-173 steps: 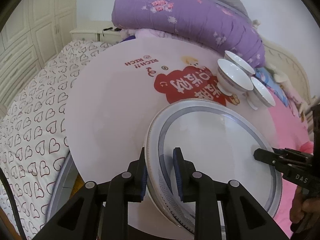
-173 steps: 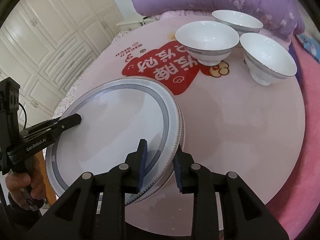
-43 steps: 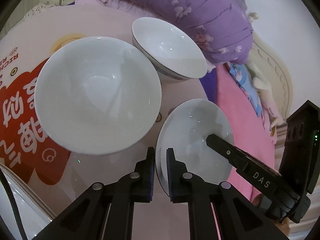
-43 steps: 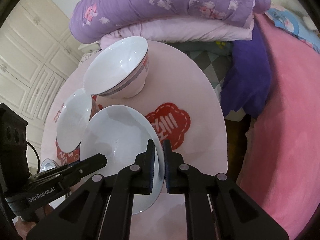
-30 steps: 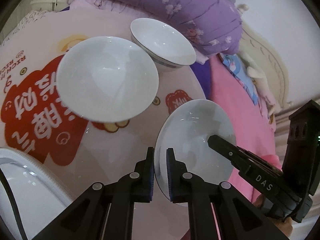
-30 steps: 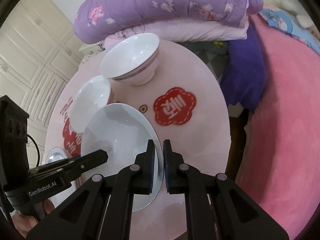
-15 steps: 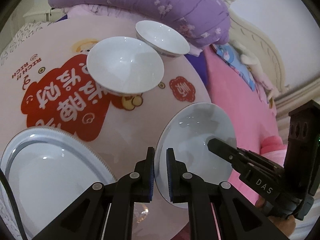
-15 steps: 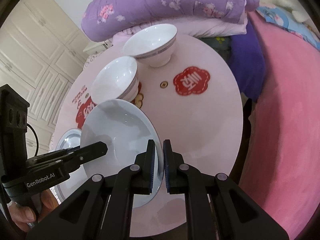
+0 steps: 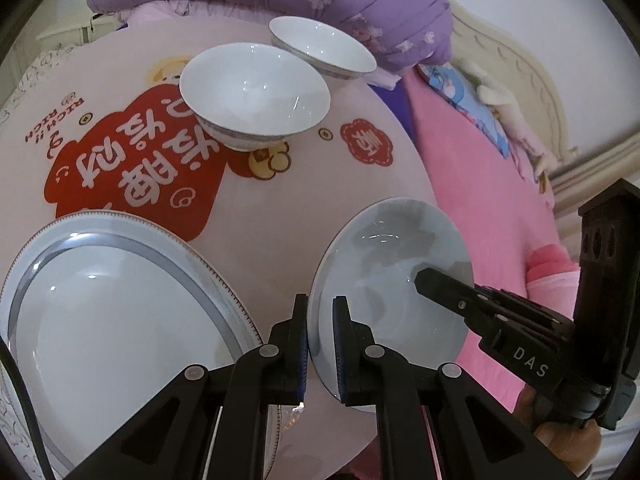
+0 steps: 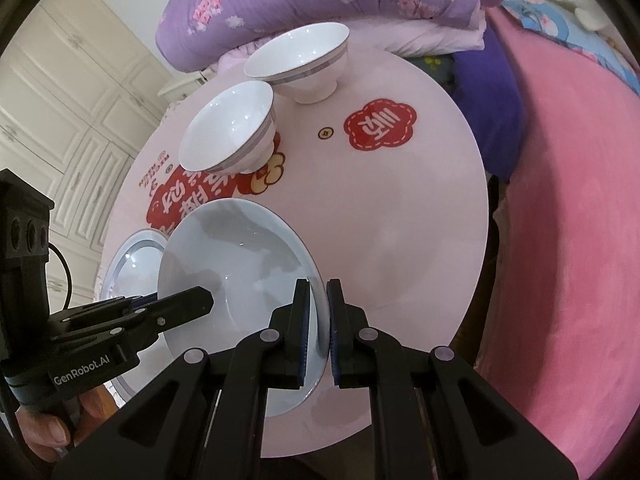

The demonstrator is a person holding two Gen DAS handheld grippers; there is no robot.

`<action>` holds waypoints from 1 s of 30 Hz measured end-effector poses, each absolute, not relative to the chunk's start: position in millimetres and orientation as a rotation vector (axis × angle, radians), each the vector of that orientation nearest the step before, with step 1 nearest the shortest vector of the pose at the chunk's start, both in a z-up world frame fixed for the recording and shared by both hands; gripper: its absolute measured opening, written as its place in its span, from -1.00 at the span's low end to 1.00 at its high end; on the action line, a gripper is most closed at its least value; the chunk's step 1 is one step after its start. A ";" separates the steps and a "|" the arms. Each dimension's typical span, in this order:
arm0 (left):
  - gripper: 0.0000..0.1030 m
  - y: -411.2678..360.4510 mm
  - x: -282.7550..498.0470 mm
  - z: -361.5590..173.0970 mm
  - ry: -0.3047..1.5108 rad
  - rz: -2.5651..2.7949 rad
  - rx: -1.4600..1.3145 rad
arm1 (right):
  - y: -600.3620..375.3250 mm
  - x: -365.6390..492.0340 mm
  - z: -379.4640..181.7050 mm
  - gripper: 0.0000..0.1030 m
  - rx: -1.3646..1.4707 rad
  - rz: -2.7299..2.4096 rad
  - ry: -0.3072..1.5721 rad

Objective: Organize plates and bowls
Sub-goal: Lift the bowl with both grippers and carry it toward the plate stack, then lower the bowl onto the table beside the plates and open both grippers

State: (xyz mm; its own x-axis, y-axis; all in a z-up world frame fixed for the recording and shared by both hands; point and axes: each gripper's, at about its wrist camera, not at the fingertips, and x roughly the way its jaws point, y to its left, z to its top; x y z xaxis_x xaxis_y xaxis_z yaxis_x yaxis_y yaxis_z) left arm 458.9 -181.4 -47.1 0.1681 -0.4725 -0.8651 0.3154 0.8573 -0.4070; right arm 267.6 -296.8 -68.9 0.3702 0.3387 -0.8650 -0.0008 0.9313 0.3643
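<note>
I see both claws pinching one white glazed ceramic bowl (image 9: 390,276) by opposite rim edges: left gripper (image 9: 320,344) at bottom centre of its frame, right gripper (image 10: 316,334) likewise in its own. Bowl hangs above the round pink printed tabletop (image 10: 400,216), lower right in the left view. Grey-rimmed white dinner plate (image 9: 108,312) lower left; two white grey-banded bowls (image 9: 256,90) (image 9: 322,46) upper centre.

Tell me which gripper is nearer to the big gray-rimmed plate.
Left. The left gripper grips the held bowl on the rim beside the gray-rimmed plate; the right gripper grips the bowl's opposite rim, farther away.
</note>
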 end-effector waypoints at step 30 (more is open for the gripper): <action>0.44 -191.8 467.5 -52.5 1.229 -0.571 -0.153 | -319.3 288.9 -83.0 0.87 0.443 0.221 1.127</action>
State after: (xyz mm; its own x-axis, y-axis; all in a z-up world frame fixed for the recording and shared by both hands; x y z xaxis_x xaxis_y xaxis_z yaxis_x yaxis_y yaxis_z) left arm 467.5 -191.8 -52.5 0.2154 -0.4899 -0.8448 0.3296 0.8508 -0.4093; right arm 288.9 -319.3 -83.0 0.4197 0.3890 -0.8201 0.0498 0.8923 0.4487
